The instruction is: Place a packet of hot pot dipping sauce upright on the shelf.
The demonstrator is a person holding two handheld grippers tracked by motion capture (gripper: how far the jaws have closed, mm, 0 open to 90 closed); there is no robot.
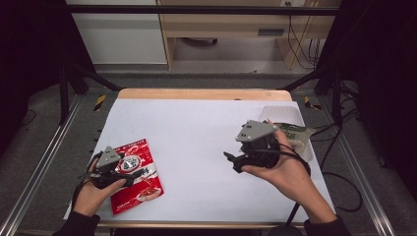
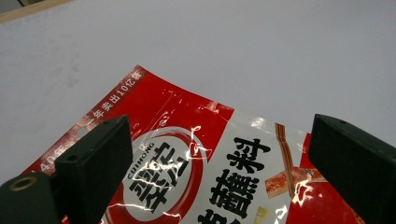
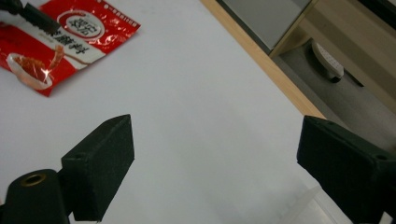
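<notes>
High view, near to far. At seven o'clock, the left gripper (image 1: 123,178) rests over the one red snack packet (image 1: 136,174), which lies flat on the white counter (image 1: 196,128); in the left gripper view its fingers (image 2: 100,163) stand spread with the packet (image 2: 224,177) beneath and between them, not pinched. At four o'clock, the right gripper (image 1: 231,161) hangs above bare counter, pointing toward nine o'clock; in the right gripper view its fingers (image 3: 100,161) are spread wide with nothing between them, the packet (image 3: 60,42) well apart. At two o'clock lie one clear plastic tray (image 1: 285,115) and one green-and-white pouch (image 1: 295,132), partly hidden by the hand.

Progress, as a judgement: the red packet is approached but not yet gripped or lifted; gripping and moving it remain.

Count: two grippers, one red packet, one tray, one pouch.
</notes>
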